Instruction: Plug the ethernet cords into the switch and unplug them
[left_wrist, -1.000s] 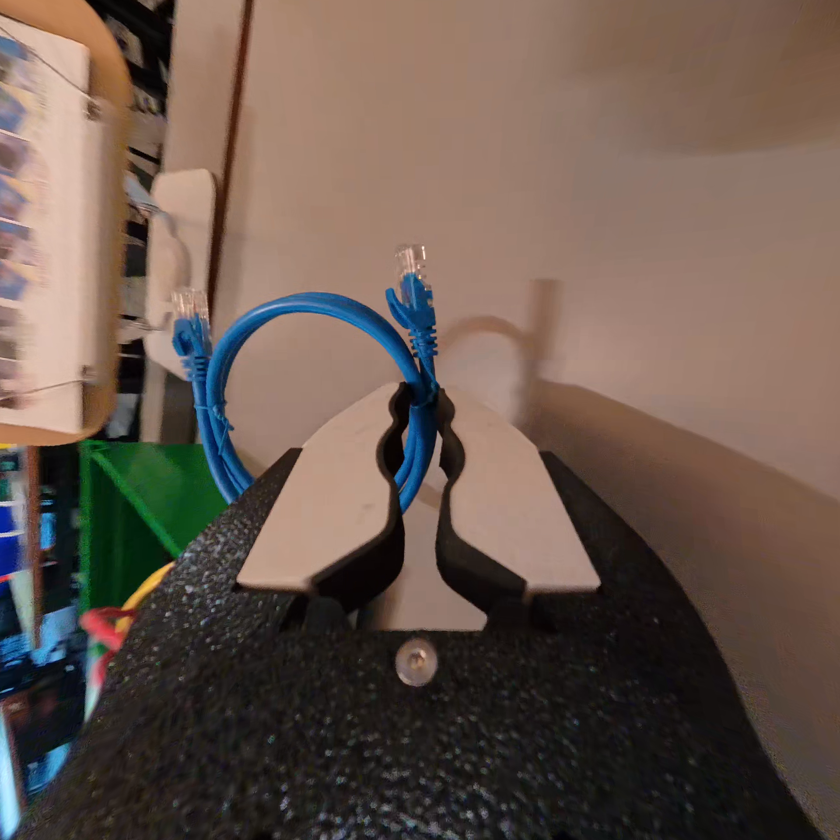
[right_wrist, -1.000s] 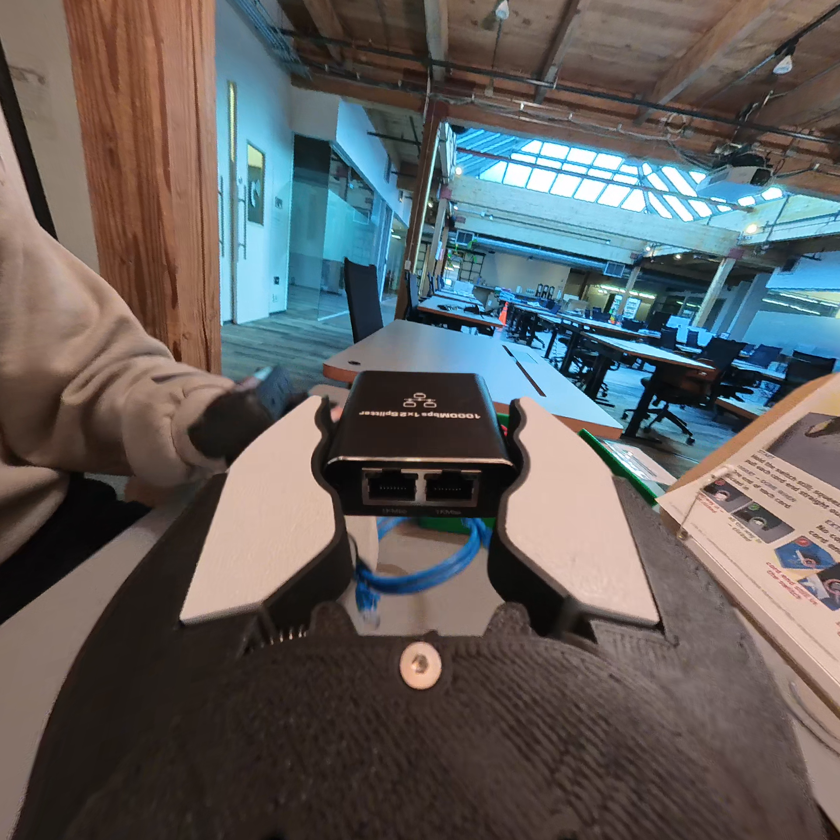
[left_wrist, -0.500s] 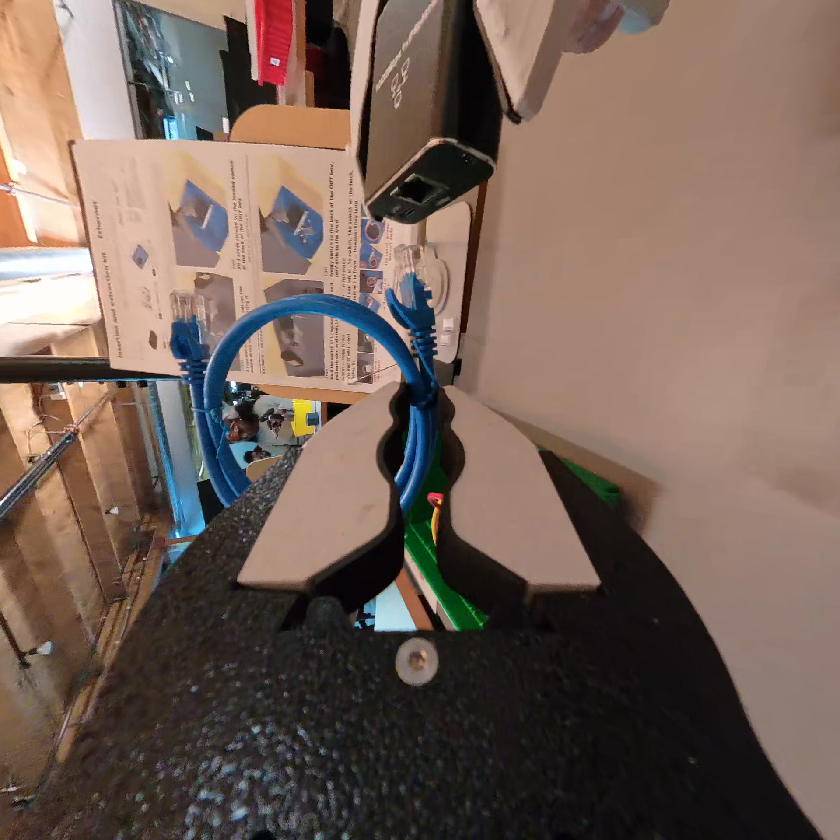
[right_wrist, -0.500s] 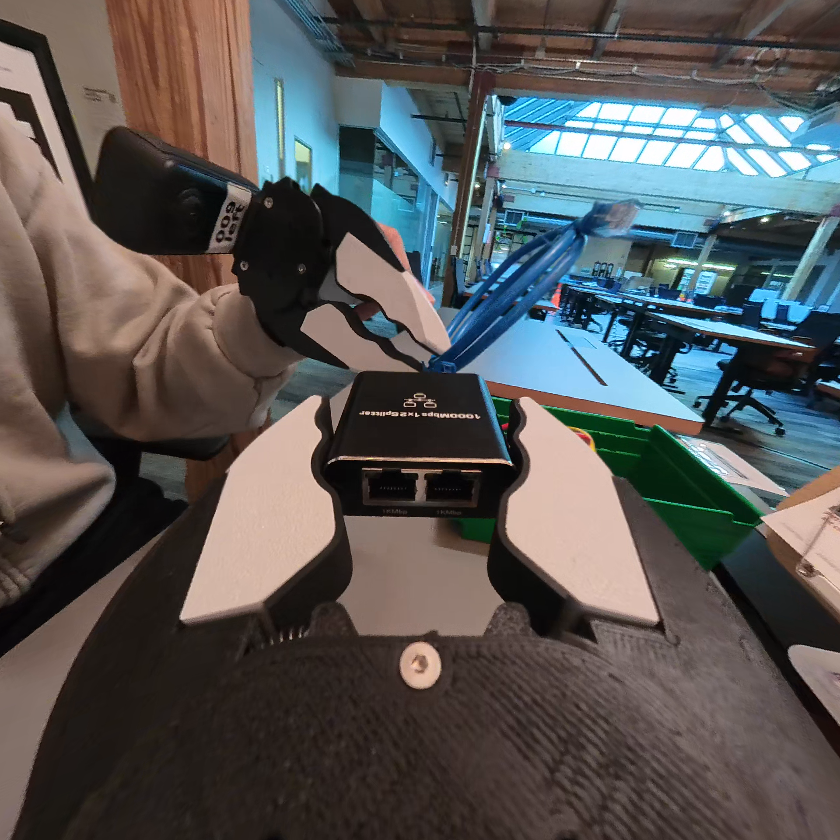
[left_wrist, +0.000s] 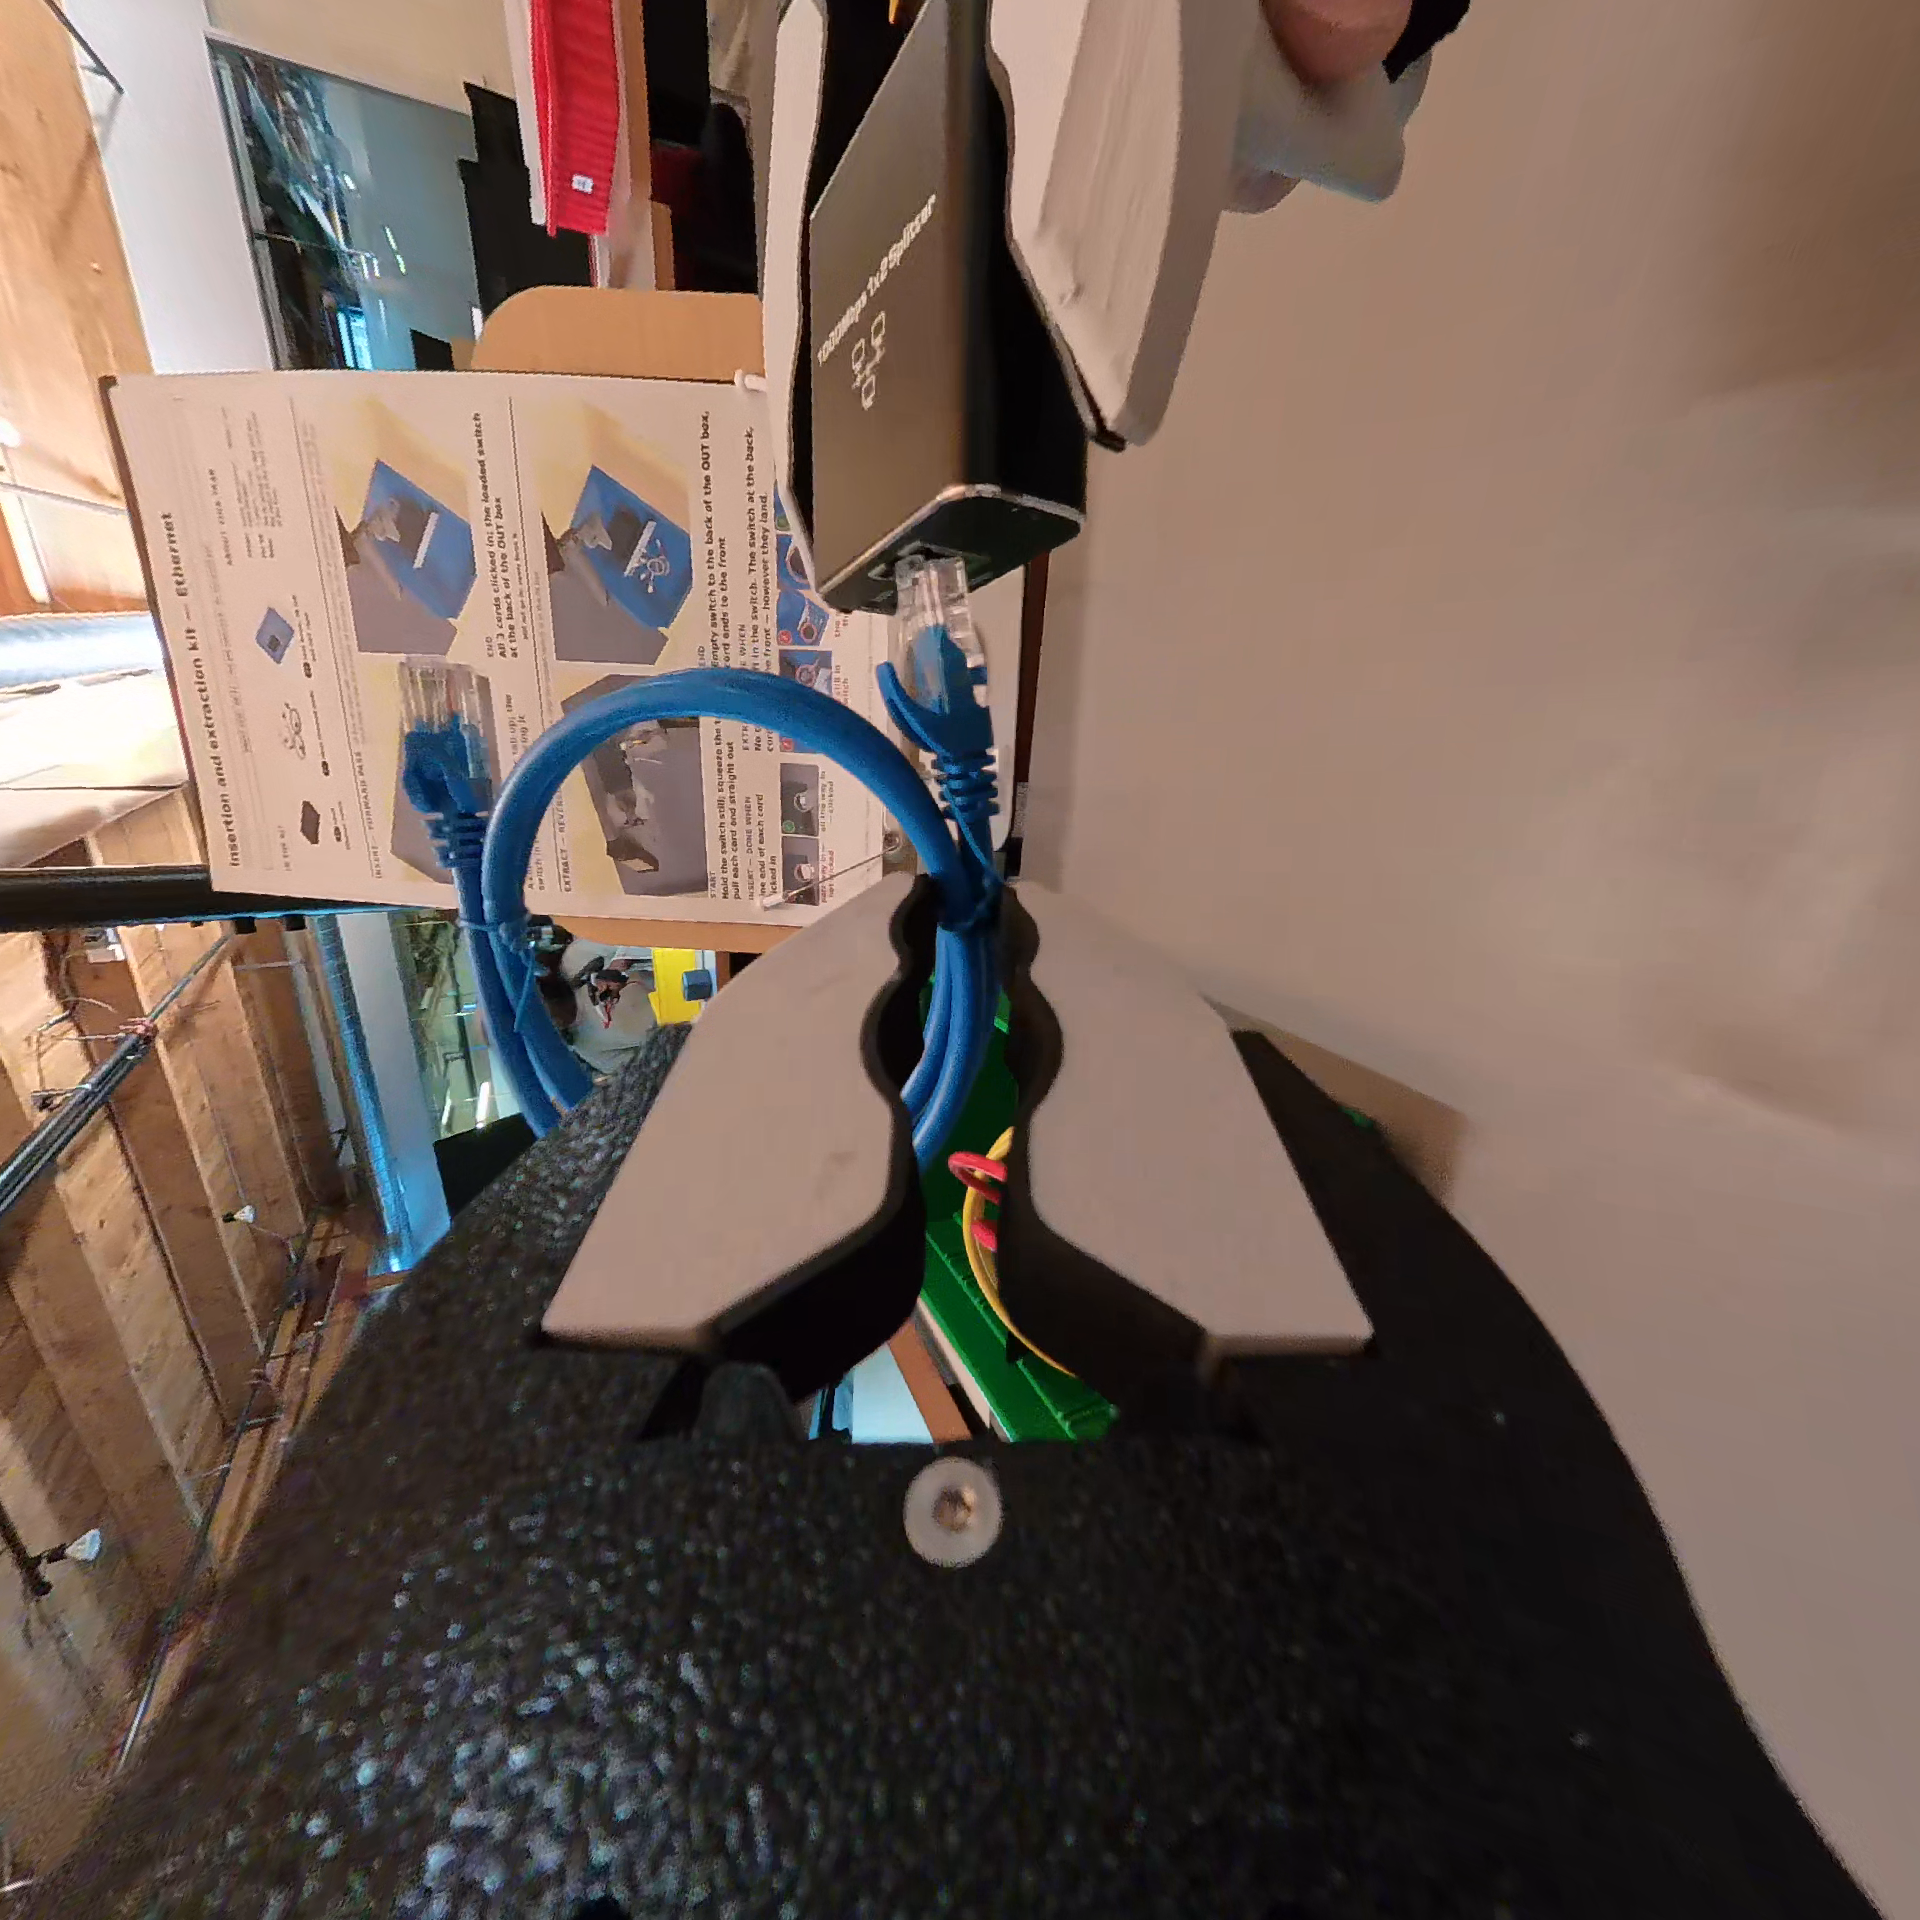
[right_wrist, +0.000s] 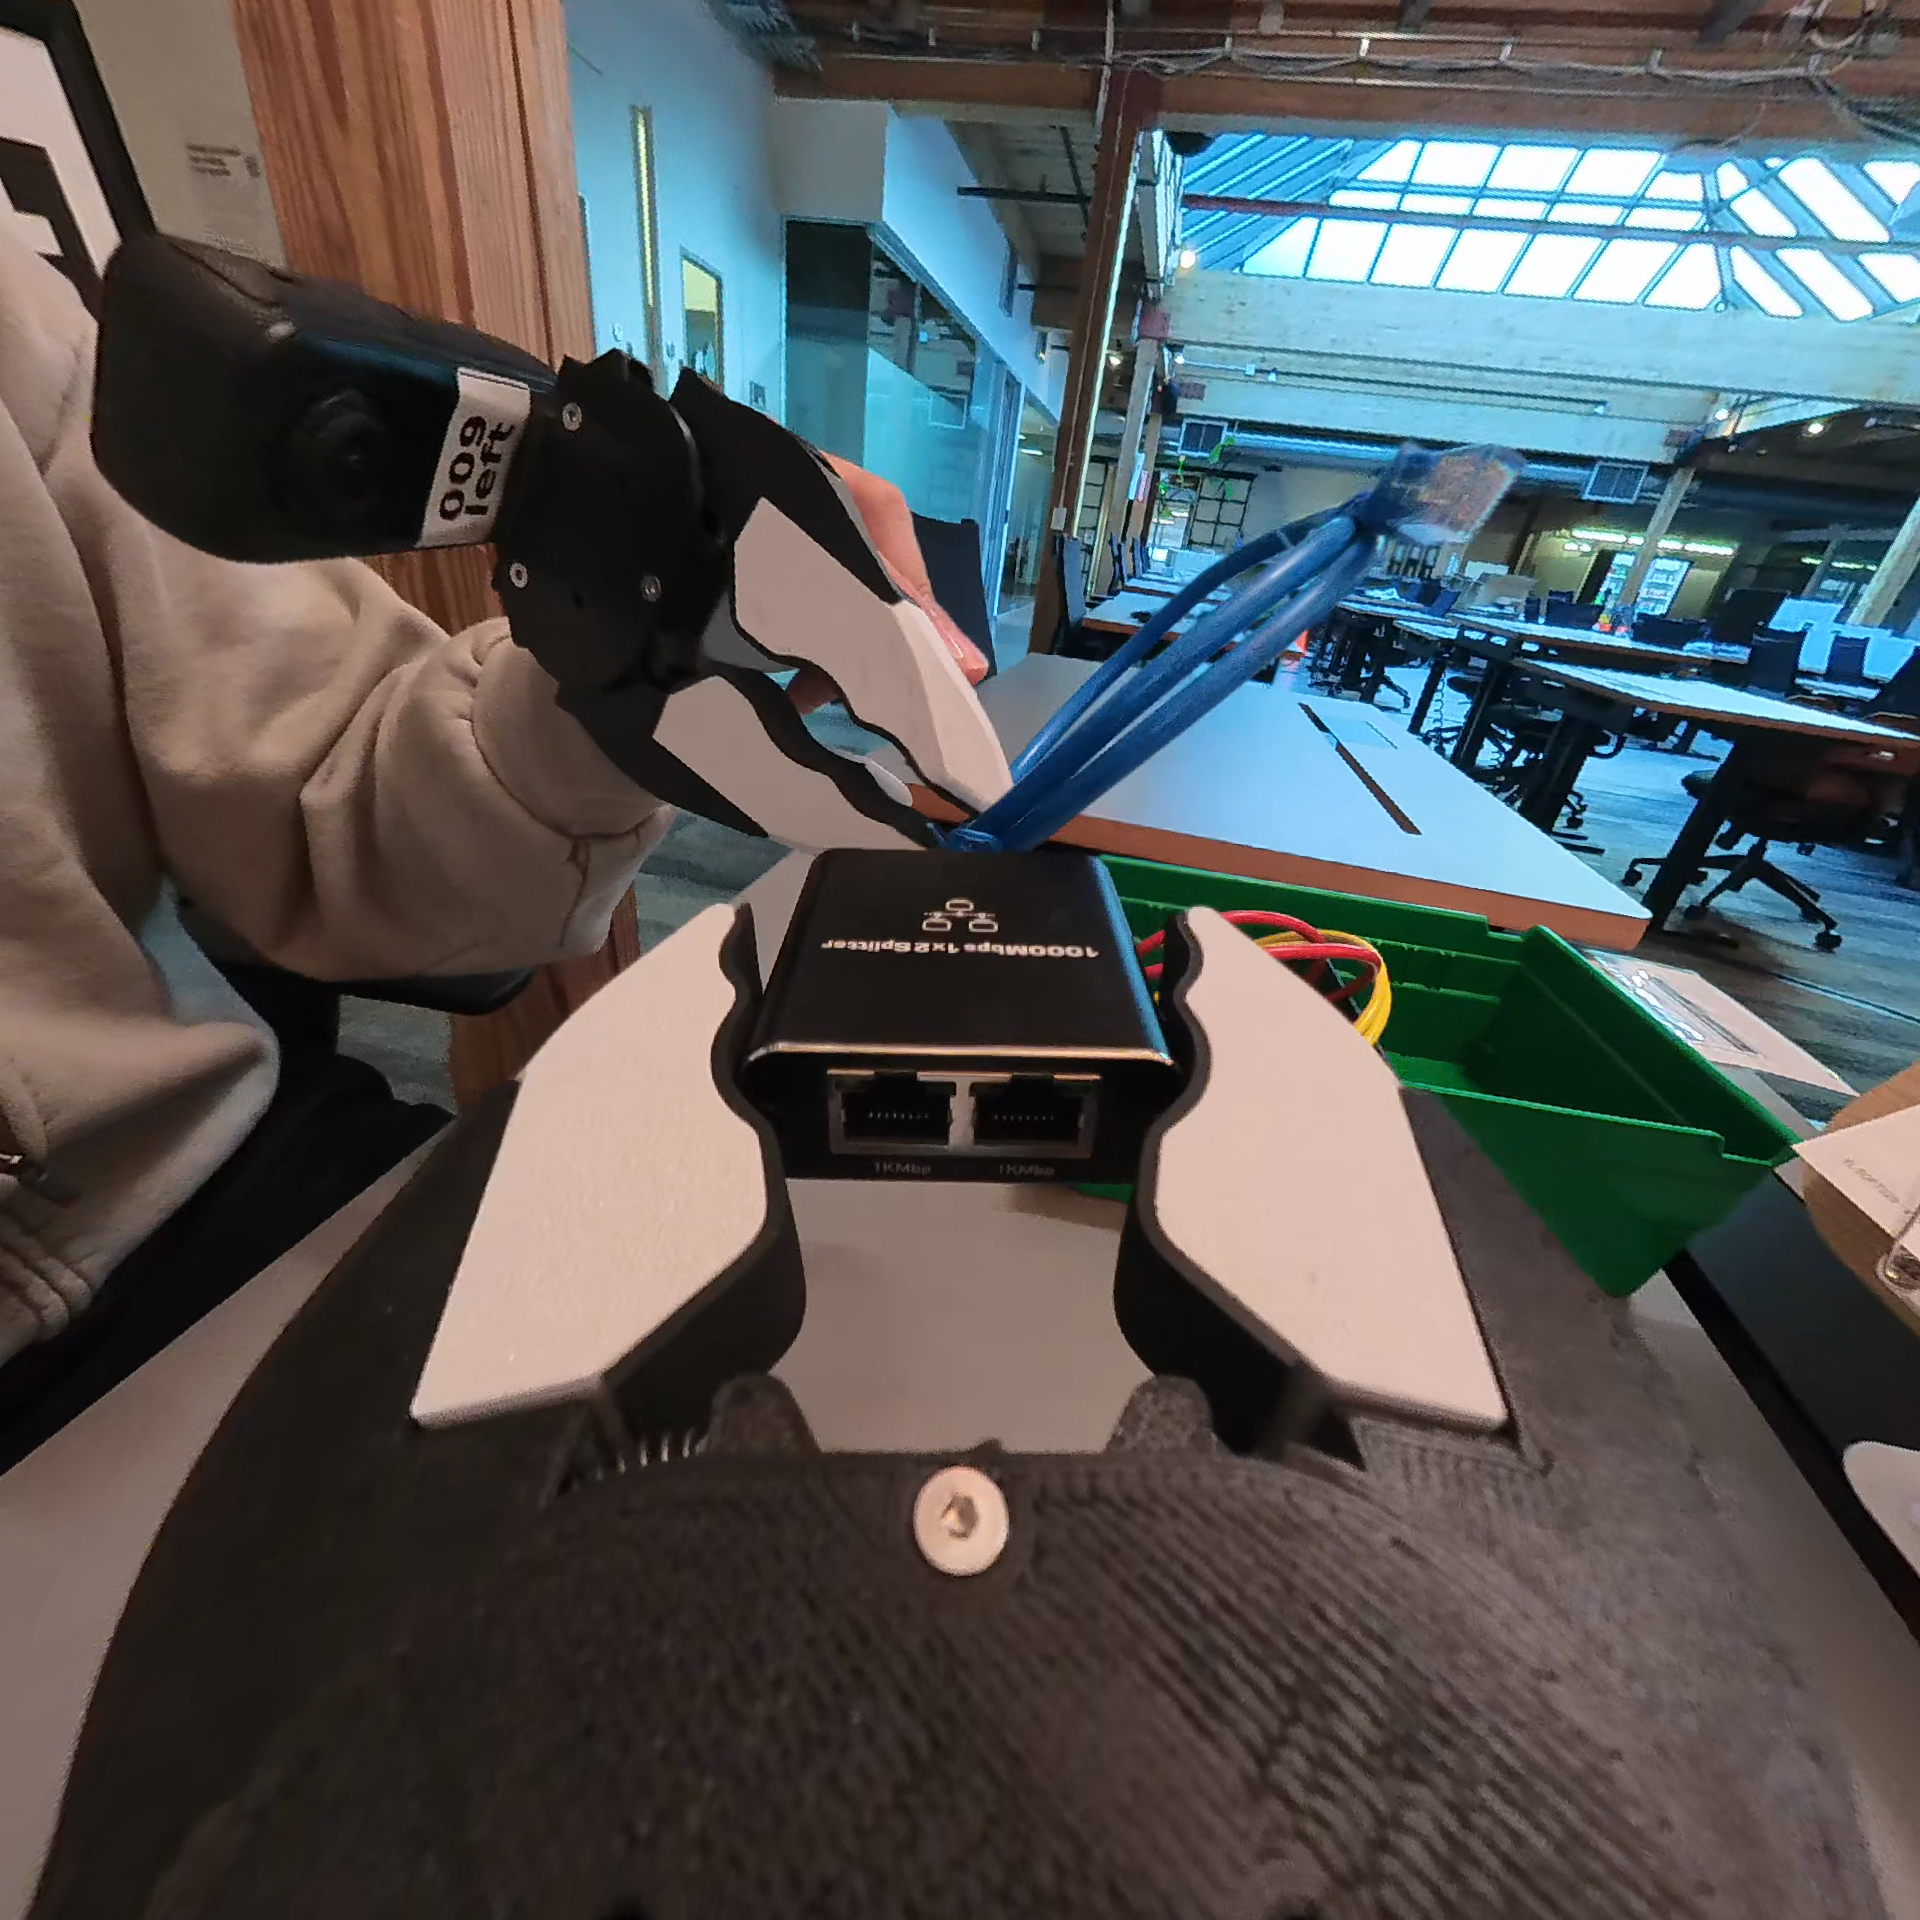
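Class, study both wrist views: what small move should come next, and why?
Probably ease the left gripper forward: its blue cord plug sits at the port of the switch, seemingly not seated, while the right gripper clamps the switch.

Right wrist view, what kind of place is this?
Likely a large open-plan office or workshop hall: rows of long desks with office chairs, exposed timber beams, and skylights overhead.

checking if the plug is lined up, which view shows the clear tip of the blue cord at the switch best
The left wrist view. There the clear plug on the blue cord sits sharp, right at the single-port end of the switch. In the right wrist view the switch blocks that end; only its two empty ports and the cord's blurred far plug show.
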